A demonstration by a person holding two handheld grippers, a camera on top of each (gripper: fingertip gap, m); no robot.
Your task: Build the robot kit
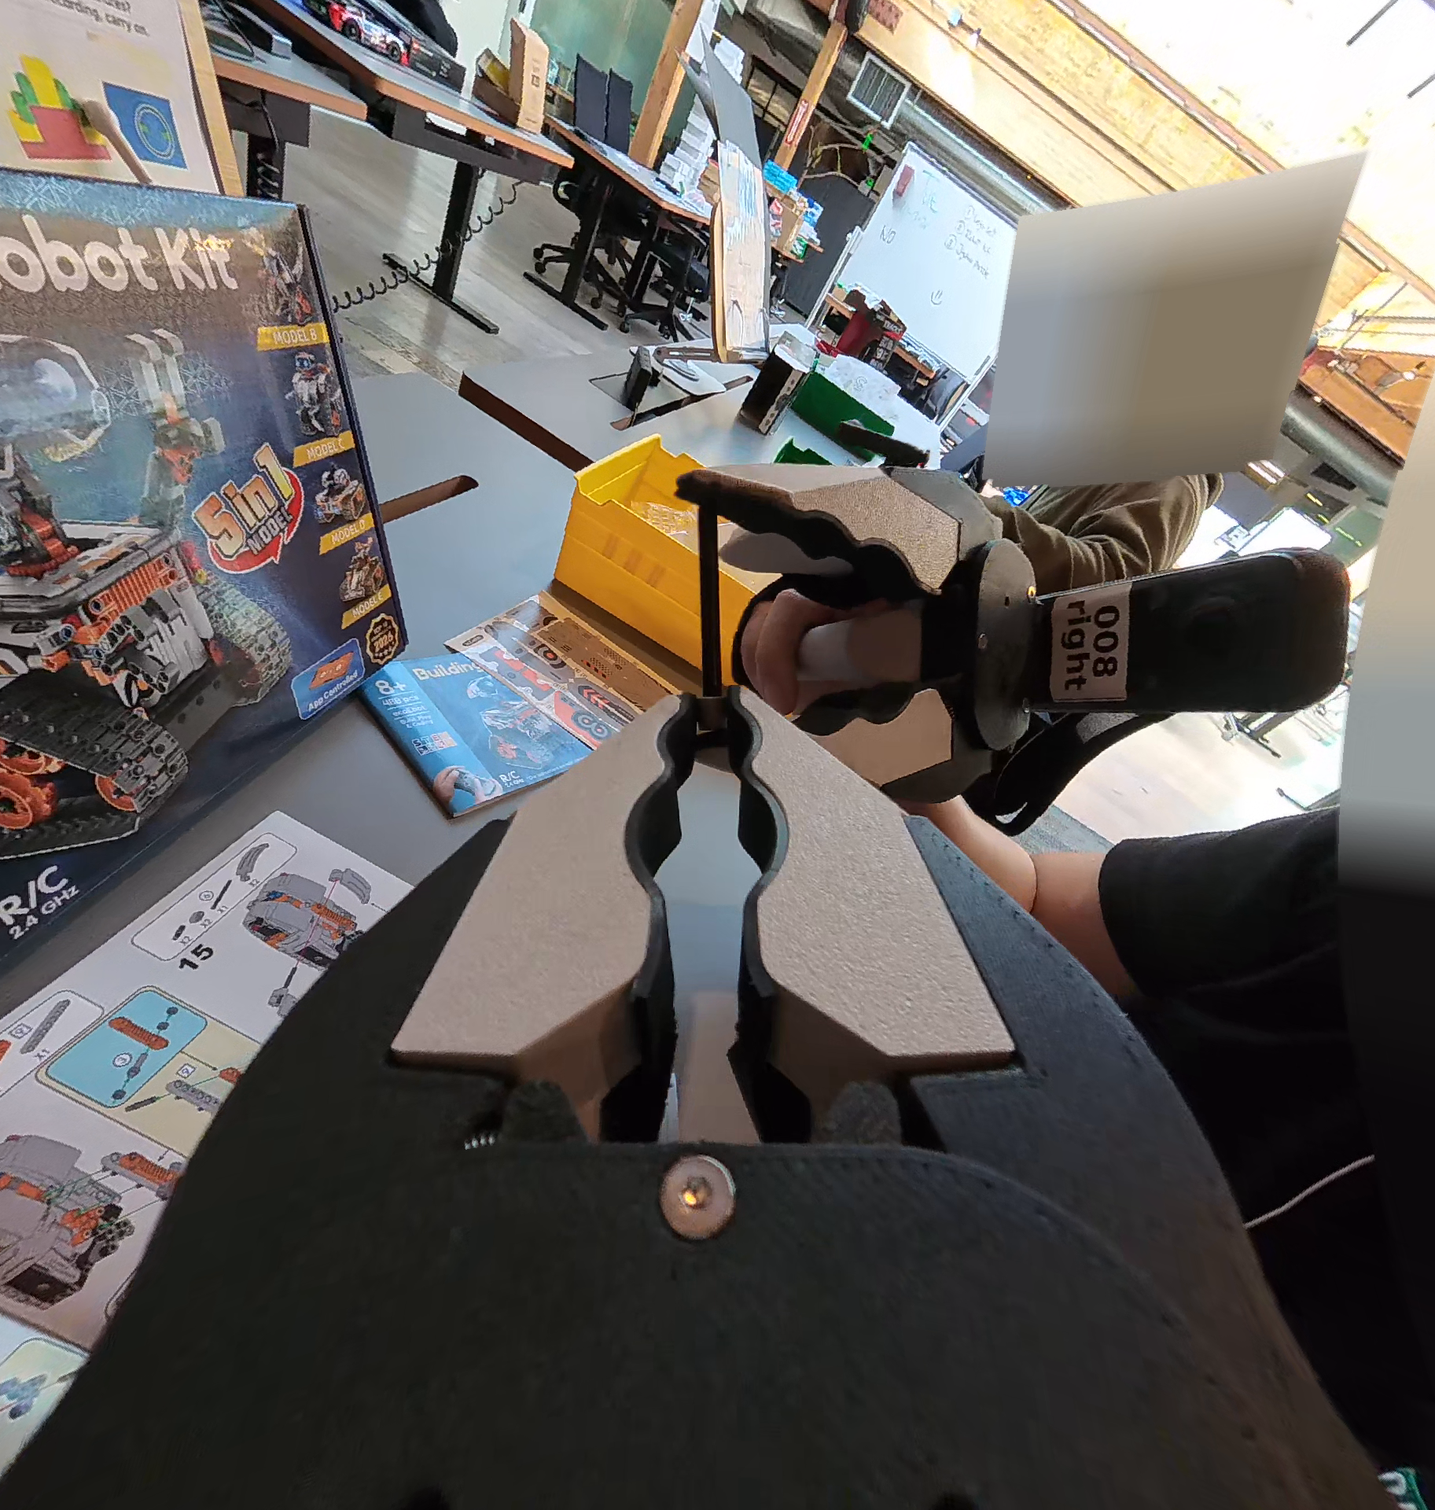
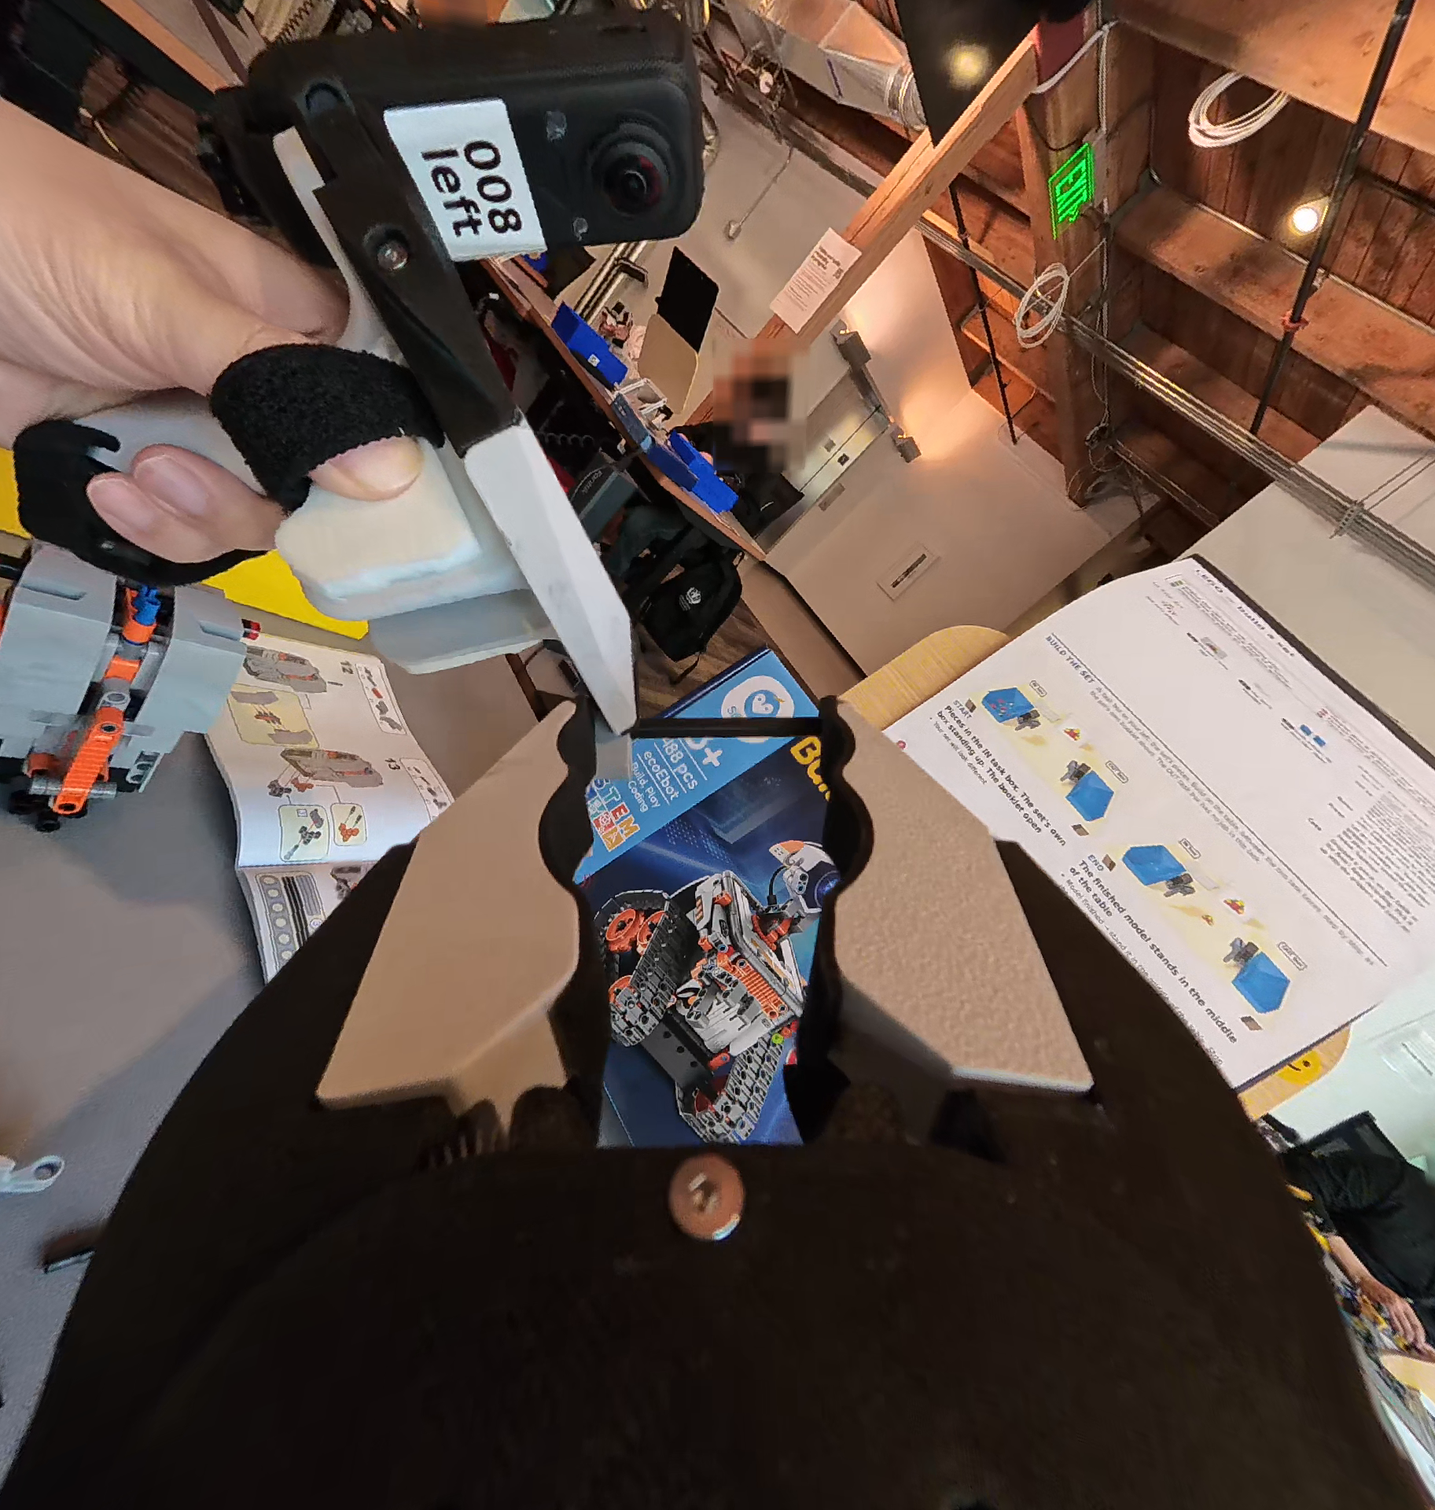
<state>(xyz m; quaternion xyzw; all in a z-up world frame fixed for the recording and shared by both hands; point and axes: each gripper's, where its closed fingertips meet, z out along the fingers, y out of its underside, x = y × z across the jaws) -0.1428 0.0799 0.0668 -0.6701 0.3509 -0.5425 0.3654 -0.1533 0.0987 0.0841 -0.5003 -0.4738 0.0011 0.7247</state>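
My left gripper (image 1: 710, 711) is shut at its tips on a small grey piece (image 2: 613, 756) fitted at one end of a thin black axle (image 1: 707, 588). The axle runs from there to the upper finger of my right gripper (image 1: 714, 596). In the right wrist view the axle (image 2: 730, 725) lies crosswise between the right gripper's (image 2: 701, 723) fingertips, which stand about an axle's length apart. One end touches its right finger. The other end meets the left gripper's (image 2: 624, 723) tips beside its left finger. Both are held above the grey table.
A blue robot kit box (image 1: 150, 507) stands on the left, an open instruction booklet (image 1: 166, 1021) before it. A yellow bin (image 1: 632, 539), a sticker sheet (image 1: 567, 654) and a small blue booklet (image 1: 469, 735) lie behind. A part-built grey and orange model (image 2: 85, 678) stands on the table. The tips of both grippers are at nearly the same place.
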